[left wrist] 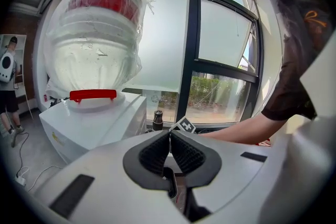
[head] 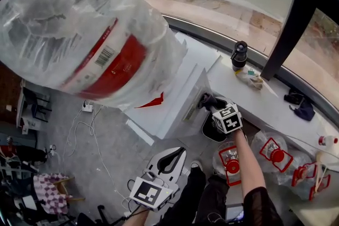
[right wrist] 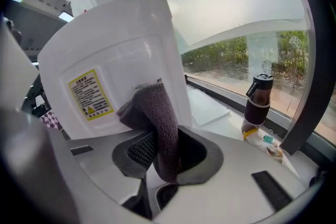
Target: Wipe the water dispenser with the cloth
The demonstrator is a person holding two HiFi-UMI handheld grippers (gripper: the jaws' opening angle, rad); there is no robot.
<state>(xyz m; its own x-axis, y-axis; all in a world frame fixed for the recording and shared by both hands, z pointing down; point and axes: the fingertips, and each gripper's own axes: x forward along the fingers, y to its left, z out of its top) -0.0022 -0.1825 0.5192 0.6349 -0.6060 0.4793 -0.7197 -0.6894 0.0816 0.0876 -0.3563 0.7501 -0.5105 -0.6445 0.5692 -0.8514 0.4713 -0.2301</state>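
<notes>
The white water dispenser [head: 177,92] stands at the middle of the head view with a big plastic-wrapped bottle [head: 79,29] on top. My right gripper [head: 211,105] is shut on a dark grey cloth [right wrist: 157,118] and presses it against the dispenser's side panel [right wrist: 113,73], just right of a yellow warning label [right wrist: 90,94]. My left gripper [head: 170,160] hangs low and away from the dispenser, its jaws shut with nothing between them. In the left gripper view the dispenser [left wrist: 94,123] and its bottle [left wrist: 100,34] are at the left.
A dark drink bottle [head: 239,54] and a crumpled wrapper [head: 253,80] stand on the white window sill [head: 275,103]. Spare water jugs with red caps [head: 275,155] sit on the floor at the right. Cables [head: 87,124] and a checked stool [head: 50,190] lie at the left.
</notes>
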